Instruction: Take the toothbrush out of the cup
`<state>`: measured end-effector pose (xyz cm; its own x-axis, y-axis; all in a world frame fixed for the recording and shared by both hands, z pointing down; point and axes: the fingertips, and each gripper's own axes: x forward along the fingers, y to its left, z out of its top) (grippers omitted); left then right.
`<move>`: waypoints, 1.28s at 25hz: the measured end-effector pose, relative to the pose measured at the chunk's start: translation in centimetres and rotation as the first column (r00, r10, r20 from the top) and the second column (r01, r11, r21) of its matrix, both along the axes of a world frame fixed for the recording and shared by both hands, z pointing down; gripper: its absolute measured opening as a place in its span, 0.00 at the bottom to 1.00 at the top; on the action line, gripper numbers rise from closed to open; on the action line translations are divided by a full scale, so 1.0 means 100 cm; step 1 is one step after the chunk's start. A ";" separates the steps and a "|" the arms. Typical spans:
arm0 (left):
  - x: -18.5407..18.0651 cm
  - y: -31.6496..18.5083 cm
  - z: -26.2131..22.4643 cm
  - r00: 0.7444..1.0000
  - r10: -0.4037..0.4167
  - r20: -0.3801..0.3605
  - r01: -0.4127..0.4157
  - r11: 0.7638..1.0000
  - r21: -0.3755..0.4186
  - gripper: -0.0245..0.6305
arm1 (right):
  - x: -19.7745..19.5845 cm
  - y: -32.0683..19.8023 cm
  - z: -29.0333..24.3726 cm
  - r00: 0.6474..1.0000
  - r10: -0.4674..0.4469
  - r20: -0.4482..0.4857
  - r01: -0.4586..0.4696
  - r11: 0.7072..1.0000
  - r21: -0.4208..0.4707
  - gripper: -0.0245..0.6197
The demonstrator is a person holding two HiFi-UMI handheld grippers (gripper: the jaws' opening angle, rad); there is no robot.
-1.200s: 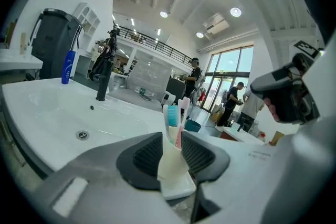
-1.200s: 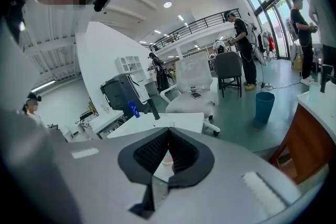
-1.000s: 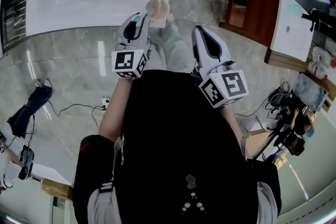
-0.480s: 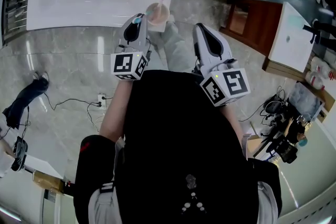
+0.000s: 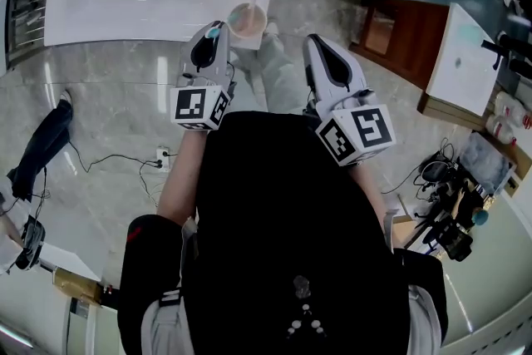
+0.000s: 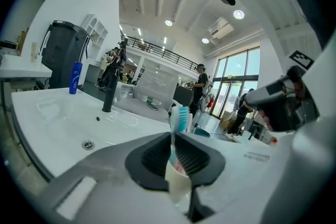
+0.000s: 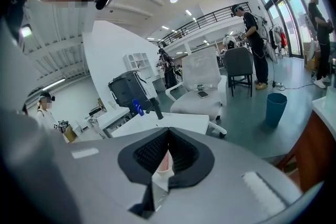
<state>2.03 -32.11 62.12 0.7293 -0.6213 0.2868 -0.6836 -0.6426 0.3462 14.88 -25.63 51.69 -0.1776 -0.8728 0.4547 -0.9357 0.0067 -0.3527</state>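
Jaws, left gripper [image 6: 173, 139]: just closed on teal-bristled toothbrush [image 6: 181, 118], cream cup [image 6: 178, 184]; right gripper [image 7: 168, 131] clenched.

Left gripper [image 6: 172, 139] just closing on toothbrush [image 6: 181, 117]

White sink [image 5: 100, 12] with black faucet [image 6: 107, 97], blue bottle [image 6: 76, 77].

On the right gripper [image 7: 168, 135] the black ribbed jaws meet at their tips, a pale cup [image 7: 161, 172] showing in the slit beneath, a black tap [image 7: 156, 109] and blue bottle [image 7: 137, 107] beyond at the white washbasin top's [image 7: 184, 122] left end.
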 end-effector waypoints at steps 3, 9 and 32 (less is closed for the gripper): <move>-0.004 0.001 -0.005 1.000 0.004 0.004 -0.004 1.000 0.009 0.08 | -0.001 0.002 -0.001 1.000 0.002 0.003 -0.002 1.000 0.006 0.04; -0.009 0.005 -0.018 1.000 0.023 0.003 -0.023 0.999 0.035 0.08 | -0.005 0.010 -0.004 1.000 0.026 0.001 -0.026 0.999 0.020 0.04; -0.044 0.025 -0.084 0.996 0.049 -0.071 -0.040 0.990 0.132 0.08 | -0.039 0.034 -0.026 0.997 0.071 -0.006 -0.070 0.992 0.107 0.04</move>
